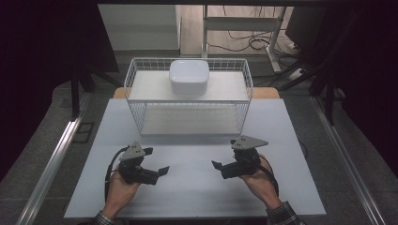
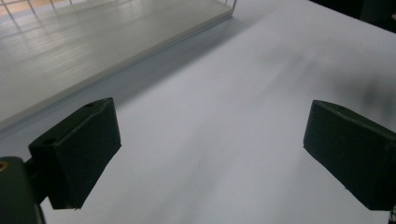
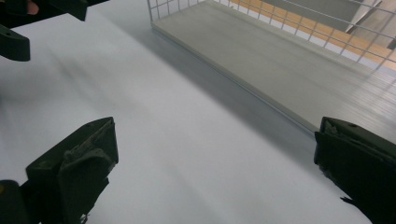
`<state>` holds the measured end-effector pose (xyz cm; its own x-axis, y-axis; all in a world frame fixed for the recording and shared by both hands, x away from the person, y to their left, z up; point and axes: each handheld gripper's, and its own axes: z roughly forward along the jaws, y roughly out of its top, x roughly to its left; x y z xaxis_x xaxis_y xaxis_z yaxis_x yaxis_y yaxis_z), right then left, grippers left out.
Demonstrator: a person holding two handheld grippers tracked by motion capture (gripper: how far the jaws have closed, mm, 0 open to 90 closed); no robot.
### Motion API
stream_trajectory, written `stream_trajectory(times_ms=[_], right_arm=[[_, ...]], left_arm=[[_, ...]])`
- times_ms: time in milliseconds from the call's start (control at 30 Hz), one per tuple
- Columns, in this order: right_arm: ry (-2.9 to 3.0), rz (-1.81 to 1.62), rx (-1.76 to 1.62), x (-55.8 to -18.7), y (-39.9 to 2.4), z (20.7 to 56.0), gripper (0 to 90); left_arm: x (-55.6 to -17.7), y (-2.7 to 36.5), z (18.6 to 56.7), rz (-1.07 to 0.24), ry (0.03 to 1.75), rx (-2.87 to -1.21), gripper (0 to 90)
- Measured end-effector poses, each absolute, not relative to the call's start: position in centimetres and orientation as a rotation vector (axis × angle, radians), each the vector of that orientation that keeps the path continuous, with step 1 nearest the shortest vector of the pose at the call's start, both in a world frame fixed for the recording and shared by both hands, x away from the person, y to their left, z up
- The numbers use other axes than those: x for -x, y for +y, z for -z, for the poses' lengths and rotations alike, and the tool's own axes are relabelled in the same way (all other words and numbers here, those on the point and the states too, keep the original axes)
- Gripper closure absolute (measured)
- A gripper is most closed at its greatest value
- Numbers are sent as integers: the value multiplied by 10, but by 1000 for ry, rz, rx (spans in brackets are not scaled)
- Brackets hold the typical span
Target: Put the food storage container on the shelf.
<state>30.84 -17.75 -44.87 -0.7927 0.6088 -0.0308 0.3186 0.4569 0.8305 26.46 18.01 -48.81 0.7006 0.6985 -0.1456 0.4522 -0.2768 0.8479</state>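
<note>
With the left hand-held gripper point(image 1: 157, 161) and the right hand-held gripper point(image 1: 224, 155) both held wide open and empty over the tabletop point(image 1: 197, 187), a reach is judged pending toward the white bowl point(image 1: 188, 76) on the wire rack point(image 1: 141, 117), whose inside cannot be made out.

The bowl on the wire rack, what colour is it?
White, plain; the bowl shows best in the high view.
</note>
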Motion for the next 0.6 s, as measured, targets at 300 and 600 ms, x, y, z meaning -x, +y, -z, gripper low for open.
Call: stream_trajectory(times_ms=[300, 600], right_arm=[[2370, -1239, -840, -300, -201, 460, 0], [2351, -1208, -874, -293, -219, 469, 0]], left_arm=[[-254, 199, 502, -299, 952, -1925, 36], [-243, 210, 509, -315, 983, -1949, 36]])
